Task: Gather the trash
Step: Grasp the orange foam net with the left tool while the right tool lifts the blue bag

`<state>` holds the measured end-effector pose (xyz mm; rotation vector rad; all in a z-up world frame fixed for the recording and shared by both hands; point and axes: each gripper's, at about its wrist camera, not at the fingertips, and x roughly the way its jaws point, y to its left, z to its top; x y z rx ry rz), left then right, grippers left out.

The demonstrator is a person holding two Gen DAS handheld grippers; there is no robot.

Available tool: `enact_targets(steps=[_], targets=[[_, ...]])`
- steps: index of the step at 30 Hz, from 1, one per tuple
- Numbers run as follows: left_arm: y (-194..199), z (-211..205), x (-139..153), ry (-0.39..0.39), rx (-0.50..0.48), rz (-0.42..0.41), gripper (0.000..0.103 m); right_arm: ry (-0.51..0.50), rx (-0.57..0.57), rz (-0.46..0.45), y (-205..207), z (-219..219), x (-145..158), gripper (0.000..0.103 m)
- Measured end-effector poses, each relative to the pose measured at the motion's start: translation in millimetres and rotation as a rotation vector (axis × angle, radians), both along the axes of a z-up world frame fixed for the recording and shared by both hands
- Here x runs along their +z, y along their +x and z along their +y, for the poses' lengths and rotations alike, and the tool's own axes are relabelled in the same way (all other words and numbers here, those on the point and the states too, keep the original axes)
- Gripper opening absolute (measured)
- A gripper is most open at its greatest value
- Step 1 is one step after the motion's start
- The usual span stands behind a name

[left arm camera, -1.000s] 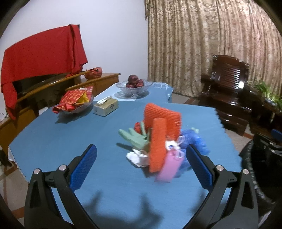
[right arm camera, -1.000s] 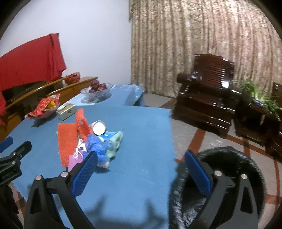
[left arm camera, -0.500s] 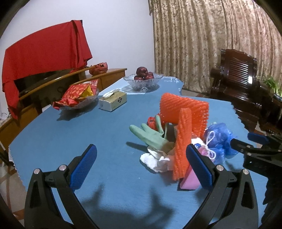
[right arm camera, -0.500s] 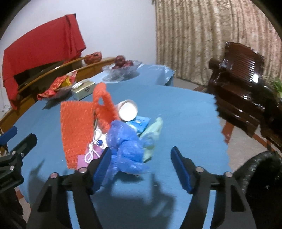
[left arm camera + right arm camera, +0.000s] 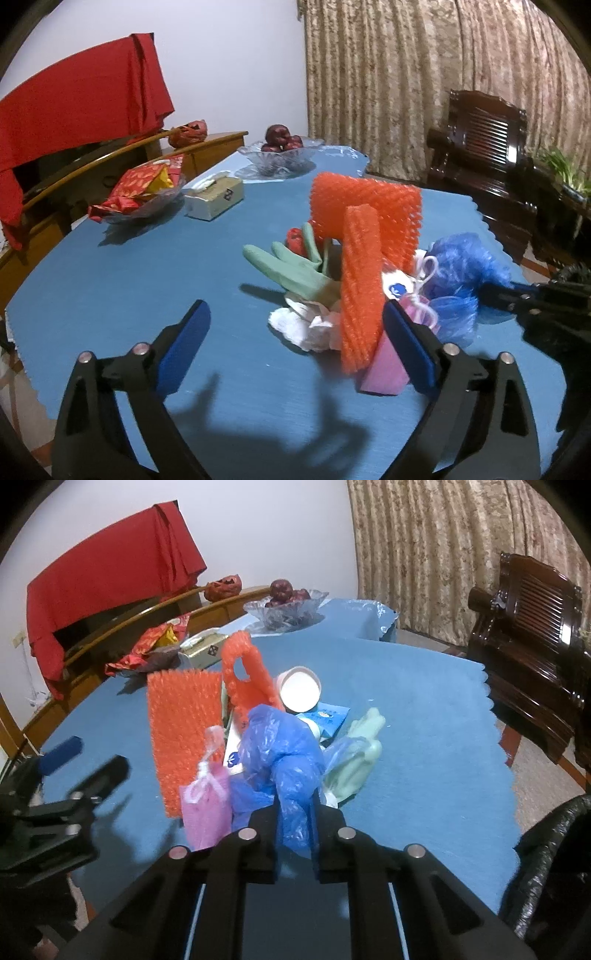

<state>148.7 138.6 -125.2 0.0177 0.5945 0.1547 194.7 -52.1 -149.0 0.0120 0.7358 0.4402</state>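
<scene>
Right fingers point(image 5: 293, 812) clamping blue bag point(image 5: 280, 746) beside orange mesh point(image 5: 181, 738); lifting slowly, avoiding dragging pile. Left fingers point(image 5: 295, 343) spread, just been narrowing, gripping nothing yet.

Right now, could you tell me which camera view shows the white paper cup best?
The right wrist view: the white paper cup lies on its side, mouth facing the camera. In the left wrist view the orange foam netting hides it entirely.

The right tongs' point(image 5: 294, 814) pads are buried in the blue plastic bag point(image 5: 282, 753). The black trash bag point(image 5: 546, 878) is cut off by the edge. The left tongs point(image 5: 70, 760) show blurred in the right wrist view.
</scene>
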Motion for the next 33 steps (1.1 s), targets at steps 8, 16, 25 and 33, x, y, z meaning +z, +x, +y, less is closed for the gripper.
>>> enact_targets(steps=[8,16,25,33], targets=[[22.3,-12.5,-16.3,-0.023,-0.074,0.036,0.066,-0.013,-0.045,0.011,3.7,-13.7,-3.9,0.012],[41.9,-16.9,-18.0,-0.106,-0.174,0.061,0.012,-0.016,-0.051,-0.013,1.3,-20.1,5.9,0.012],[11.5,-22.9,21.3,-0.112,-0.170,-0.034,0.010,0.018,-0.070,-0.081,-22.7,-36.4,32.5,0.012],[-10.7,-41.0,58.9,-0.118,-0.205,-0.098,0.010,0.036,-0.112,-0.143,-45.4,-63.4,62.1,0.012]])
